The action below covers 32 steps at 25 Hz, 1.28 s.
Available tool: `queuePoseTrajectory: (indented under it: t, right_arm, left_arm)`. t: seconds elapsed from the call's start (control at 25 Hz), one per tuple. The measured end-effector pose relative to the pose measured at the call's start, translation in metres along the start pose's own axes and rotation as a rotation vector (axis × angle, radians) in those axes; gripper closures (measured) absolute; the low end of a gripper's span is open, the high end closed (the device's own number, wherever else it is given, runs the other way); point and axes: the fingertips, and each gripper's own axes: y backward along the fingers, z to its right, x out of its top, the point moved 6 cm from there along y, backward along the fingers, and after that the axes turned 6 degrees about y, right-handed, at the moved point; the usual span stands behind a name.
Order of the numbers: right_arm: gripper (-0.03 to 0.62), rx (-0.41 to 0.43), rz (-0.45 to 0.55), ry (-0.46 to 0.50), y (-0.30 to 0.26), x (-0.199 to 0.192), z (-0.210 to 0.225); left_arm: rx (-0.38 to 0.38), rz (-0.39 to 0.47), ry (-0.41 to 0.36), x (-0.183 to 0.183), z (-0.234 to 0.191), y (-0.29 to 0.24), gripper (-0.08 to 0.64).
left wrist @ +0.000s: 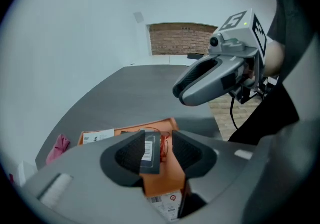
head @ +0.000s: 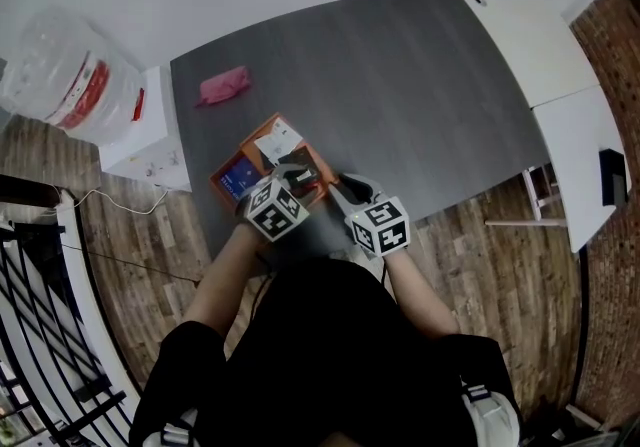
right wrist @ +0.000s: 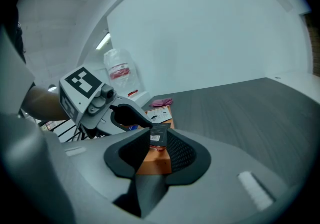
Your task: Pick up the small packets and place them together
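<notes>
Your left tool point(left wrist: 159, 137) stands half open around the dark packet point(left wrist: 149, 154), which sits over the orange box point(left wrist: 167, 179). Back off straight, without dragging it. Your right tool point(right wrist: 159, 134) is half open and empty.

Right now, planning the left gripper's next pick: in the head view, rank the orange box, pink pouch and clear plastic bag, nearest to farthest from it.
1. The orange box, right under the tongs of the left gripper.
2. The pink pouch, farther up the table, toward the left.
3. The clear plastic bag, far left, off the table.
</notes>
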Motion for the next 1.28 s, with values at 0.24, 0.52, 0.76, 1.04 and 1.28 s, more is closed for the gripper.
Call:
queuePoseTrajectory:
  t: [0.24, 0.52, 0.76, 1.04, 1.28]
  right_arm:
    - [0.486, 0.030, 0.015, 0.020, 0.001, 0.003, 0.002]
    - [0.517, 0.081, 0.084, 0.053, 0.003, 0.014, 0.004]
    - [0.540, 0.120, 0.134, 0.139, -0.001, 0.024, -0.012]
    - [0.562, 0.069, 0.231, 0.180, 0.010, 0.037, -0.036]
    - [0.586, 0.011, 0.308, 0.172, 0.023, 0.039, -0.064]
  left_arm:
    - [0.064, 0.164, 0.150, 0.008, -0.005, 0.022, 0.414]
    - [0.255, 0.419, 0.351, 0.004, -0.009, 0.075, 0.514]
    - [0.434, 0.578, 0.418, -0.023, -0.006, 0.117, 0.560]
    - [0.547, 0.714, 0.532, -0.072, 0.004, 0.174, 0.560]
    - [0.618, 0.803, 0.556, -0.116, 0.020, 0.226, 0.561]
